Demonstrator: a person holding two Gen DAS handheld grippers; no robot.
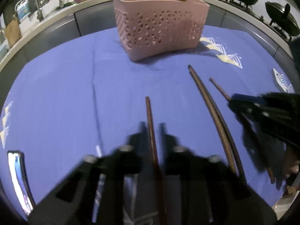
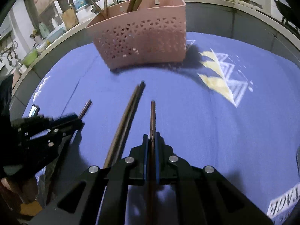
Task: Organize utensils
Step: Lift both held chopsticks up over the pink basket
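1. Left wrist view: left gripper blurred, a dark chopstick running up between its fingers; pressed together on that stick, judging by how little gap is left. Stick pointing toward the pink basket, which stands well ahead on the blue cloth.
2. Same view, right of that stick: a pair of chopsticks lying loose side by side on the cloth, short of the basket. Further right, the right gripper with another chopstick poking out ahead of it.
3. Right wrist view: right gripper pinching a single chopstick tight between its blue pads, tip aimed at the basket. Loose pair on the cloth just left of it, still short of the basket. Left gripper at the left edge, a stick tip showing beyond it.
4. Progress, as a judgement: partly done. Several sticks and long handles already upright inside the basket; two sticks in hand but not yet carried over; two more left on the cloth to pick up afterwards.
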